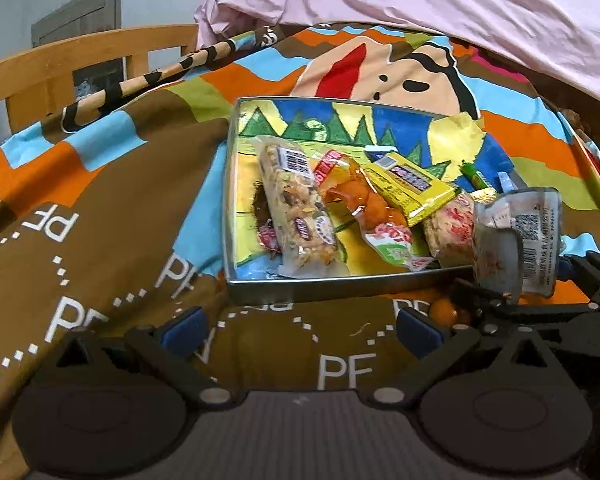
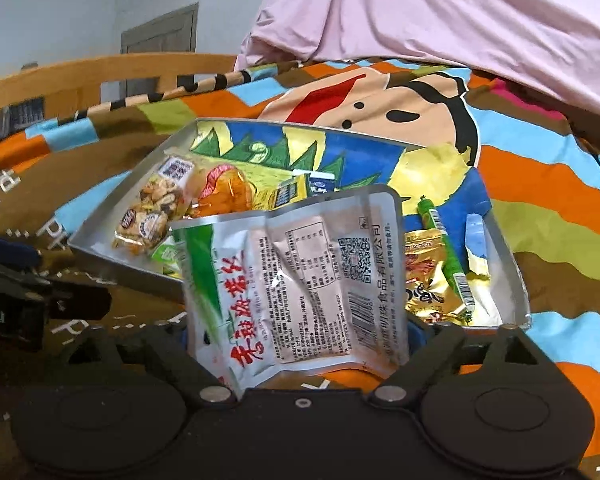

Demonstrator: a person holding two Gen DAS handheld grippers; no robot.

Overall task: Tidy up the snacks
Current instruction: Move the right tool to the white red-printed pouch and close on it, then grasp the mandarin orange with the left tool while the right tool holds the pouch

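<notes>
A shallow metal tin [image 1: 300, 286] with a cartoon-printed floor lies on the bedspread and holds several wrapped snacks: a nut bar [image 1: 290, 208], an orange packet [image 1: 354, 196] and a yellow bar [image 1: 414, 188]. My left gripper [image 1: 300, 332] is open and empty just in front of the tin's near wall. My right gripper [image 2: 300, 332] is shut on a silver snack pouch [image 2: 304, 280] with red Chinese lettering, held upright at the tin's near edge [image 2: 140, 276]. The pouch also shows in the left wrist view [image 1: 516, 240], at the tin's right corner. A green stick [image 2: 448, 256] and a gold packet [image 2: 428, 284] lie in the tin.
The colourful cartoon bedspread [image 1: 100, 240] covers the bed. A pink sheet [image 1: 420, 0] is heaped behind the tin. A wooden bed rail [image 1: 60, 68] runs along the far left. A small orange thing [image 1: 444, 310] lies beside the tin's front right corner.
</notes>
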